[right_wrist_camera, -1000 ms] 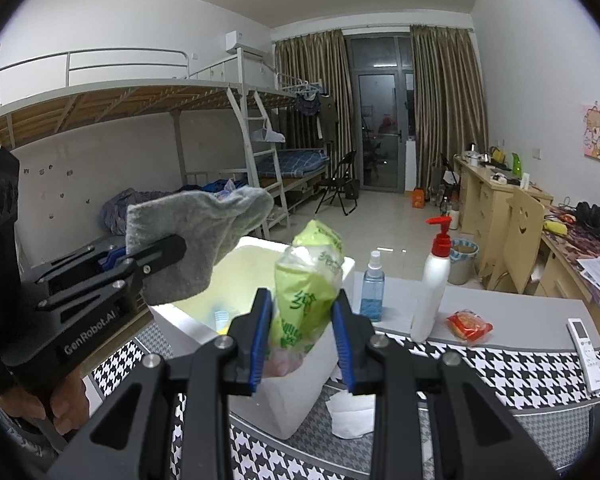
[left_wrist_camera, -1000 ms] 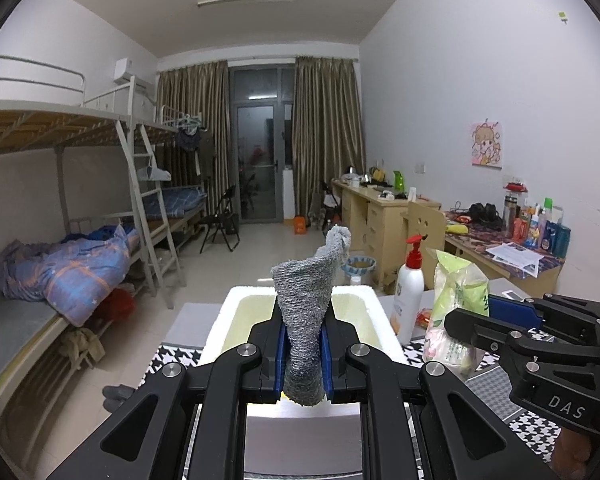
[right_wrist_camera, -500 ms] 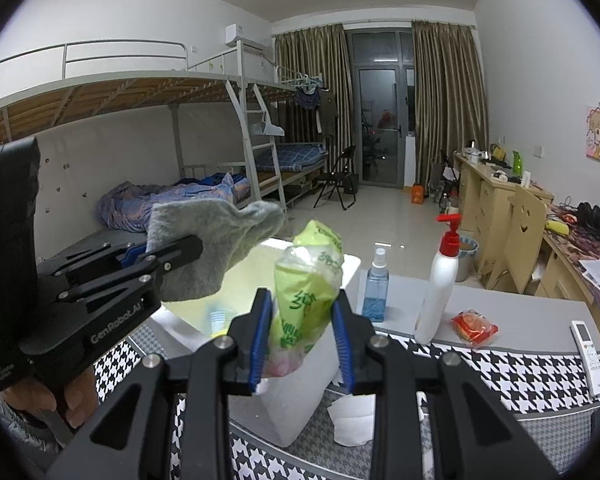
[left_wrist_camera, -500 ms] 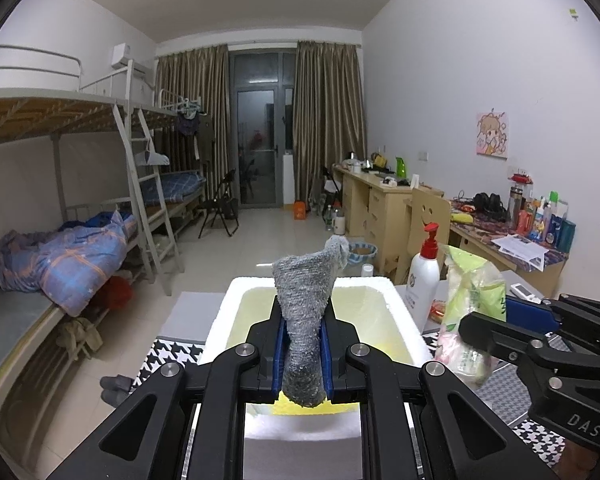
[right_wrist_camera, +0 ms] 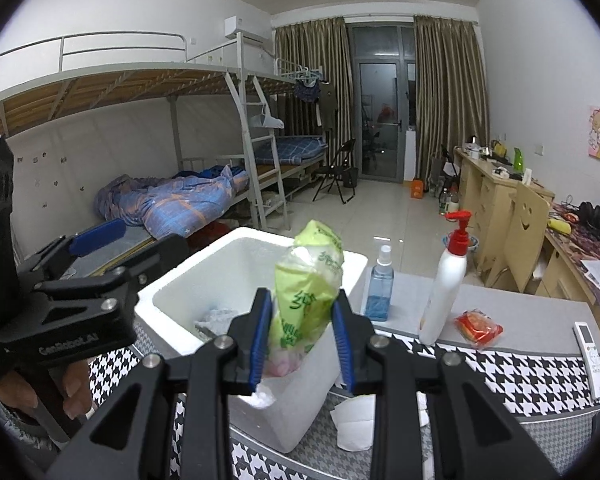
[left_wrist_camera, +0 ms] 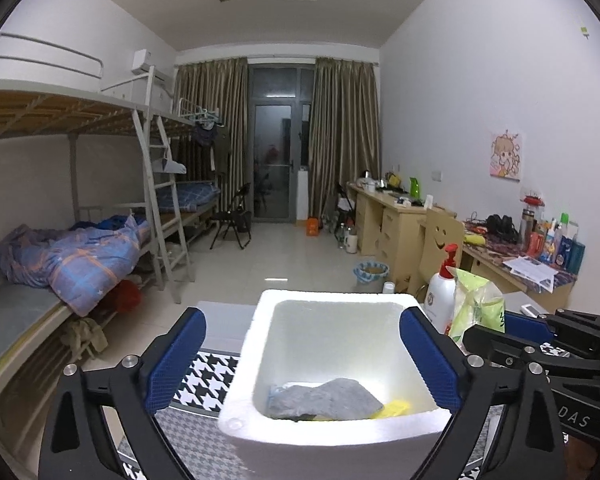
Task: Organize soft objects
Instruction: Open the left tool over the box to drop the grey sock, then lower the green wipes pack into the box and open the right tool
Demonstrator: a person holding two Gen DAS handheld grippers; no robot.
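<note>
A grey cloth (left_wrist_camera: 332, 398) lies at the bottom of the white foam box (left_wrist_camera: 340, 426), over something yellow. My left gripper (left_wrist_camera: 302, 356) hangs above the box; its jaws are opening and stand wide, with nothing between the blue pads (left_wrist_camera: 178, 356). My right gripper (right_wrist_camera: 302, 332) is shut on a green plastic tissue pack (right_wrist_camera: 306, 292), held upright over the near right corner of the foam box (right_wrist_camera: 172, 300). In the left wrist view the same tissue pack (left_wrist_camera: 476, 304) shows just right of the box. The left gripper (right_wrist_camera: 100, 264) appears at the left of the right wrist view, held by a hand.
On the houndstooth table (right_wrist_camera: 500, 376) stand a white pump bottle (right_wrist_camera: 446, 280), a blue spray bottle (right_wrist_camera: 380, 288), a red packet (right_wrist_camera: 478, 326) and a remote (right_wrist_camera: 590, 344). White tissues (right_wrist_camera: 352, 420) lie by the box. Bunk beds (left_wrist_camera: 60, 240) run along the left, desks (left_wrist_camera: 396, 220) along the right.
The left gripper opened wide and let go of the grey cloth, which dropped into the foam box. The right gripper still holds the green pack in much the same place.
</note>
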